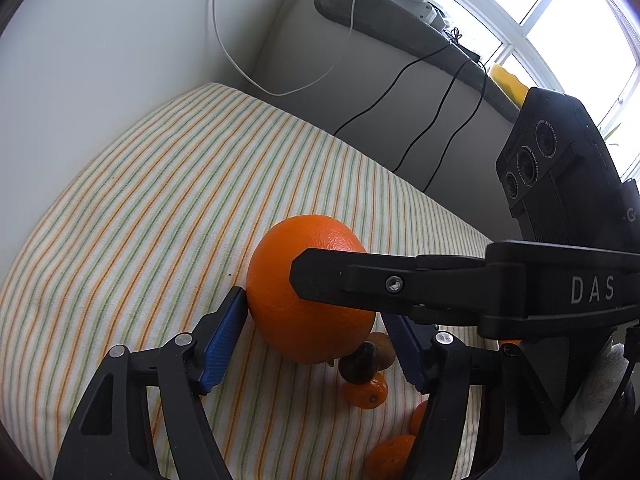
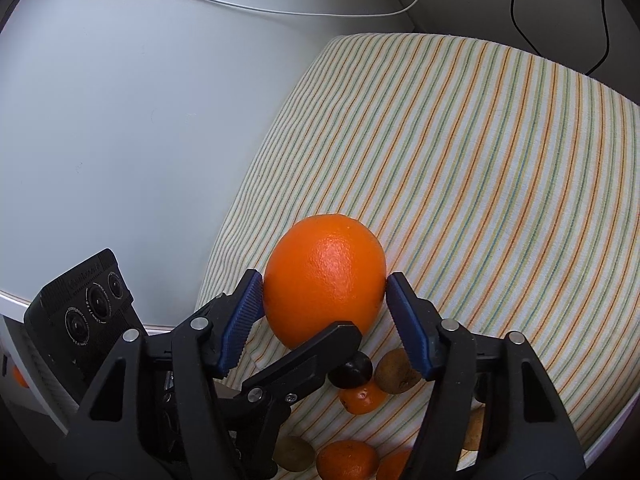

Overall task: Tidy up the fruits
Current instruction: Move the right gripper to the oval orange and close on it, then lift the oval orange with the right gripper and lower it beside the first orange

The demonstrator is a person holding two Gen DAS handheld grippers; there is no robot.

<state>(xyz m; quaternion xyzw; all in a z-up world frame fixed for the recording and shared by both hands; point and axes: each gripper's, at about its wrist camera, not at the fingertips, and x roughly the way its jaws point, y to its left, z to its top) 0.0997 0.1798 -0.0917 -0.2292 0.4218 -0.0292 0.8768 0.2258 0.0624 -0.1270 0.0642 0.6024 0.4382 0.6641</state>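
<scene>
A large orange [image 1: 308, 292] [image 2: 324, 276] is held in the air above the striped cloth [image 1: 160, 208] [image 2: 500, 160]. Both grippers close on it at once. My left gripper [image 1: 316, 320] has its blue pads against the orange's sides. My right gripper [image 2: 325, 300] also presses its blue pads on the orange, and its black finger [image 1: 360, 280] crosses the fruit in the left wrist view. Below lie a dark plum [image 1: 360, 364] [image 2: 352, 372], a small tangerine [image 1: 366, 394] [image 2: 362, 398], a brown kiwi [image 2: 398, 370] and more oranges [image 2: 346, 460].
The cloth-covered table meets a white wall [image 2: 120, 120] on one side and a grey surface with black cables [image 1: 420, 120] behind. A window [image 1: 560, 20] is at the upper right. Another kiwi [image 2: 294, 454] lies near the front edge.
</scene>
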